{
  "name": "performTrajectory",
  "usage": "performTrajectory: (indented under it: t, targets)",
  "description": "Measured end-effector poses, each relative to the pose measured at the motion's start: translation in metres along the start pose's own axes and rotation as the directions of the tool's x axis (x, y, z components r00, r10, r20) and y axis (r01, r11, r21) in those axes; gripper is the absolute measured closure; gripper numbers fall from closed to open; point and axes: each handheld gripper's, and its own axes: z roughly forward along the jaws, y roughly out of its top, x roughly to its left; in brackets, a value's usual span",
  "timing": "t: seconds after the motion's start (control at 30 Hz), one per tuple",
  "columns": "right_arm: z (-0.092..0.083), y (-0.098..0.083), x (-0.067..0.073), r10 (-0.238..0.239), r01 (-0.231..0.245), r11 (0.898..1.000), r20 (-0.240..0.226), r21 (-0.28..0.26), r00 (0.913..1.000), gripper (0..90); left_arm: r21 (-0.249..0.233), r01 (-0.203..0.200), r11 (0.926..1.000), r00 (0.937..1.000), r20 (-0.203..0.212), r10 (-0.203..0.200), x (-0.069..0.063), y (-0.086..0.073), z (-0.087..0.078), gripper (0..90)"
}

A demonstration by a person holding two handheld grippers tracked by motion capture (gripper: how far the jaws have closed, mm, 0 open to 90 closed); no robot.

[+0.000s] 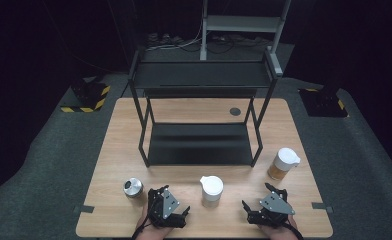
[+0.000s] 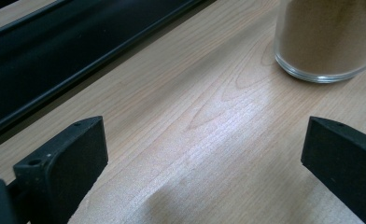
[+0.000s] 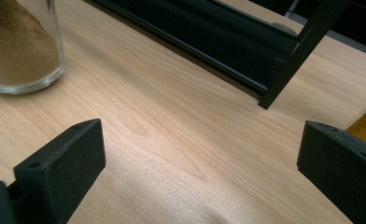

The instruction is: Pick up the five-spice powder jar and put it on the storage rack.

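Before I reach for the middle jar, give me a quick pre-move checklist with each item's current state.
1. Left hand-held gripper open, nothing between the jaws: ok.
2. Right hand-held gripper open, nothing between the jaws: ok.
3. Middle jar upright, white lid on: ok.
4. Bare table between both grippers and that jar: ok.
5. Small metal-lidded jar close beside the left gripper, may get bumped: not ok.
6. Lid tightness on the middle jar: cannot tell.

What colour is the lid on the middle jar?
White; the middle jar and its lid show best in the high view.
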Motion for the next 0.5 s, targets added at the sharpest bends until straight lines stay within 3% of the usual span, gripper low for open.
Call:
performTrajectory:
  t: [0.2, 0.5]
  targets:
    - [0.0003, 0.0006, -0.0009, -0.001, 0.001, 1.0, -0.006, 0.003, 1.0, 0.2, 0.032, -0.019, 0.9993, 0.9998, 0.003, 0.019, -0.0011, 0.0058, 0.0032, 0.7]
    - [0.0008, 0.0016, 0.0015, -0.014, 0.014, 1.0, 0.002, 0.009, 0.9999, 0.2, 0.023, -0.023, 0.9995, 0.9997, 0.007, 0.023, -0.0009, 0.0043, 0.0024, 0.9]
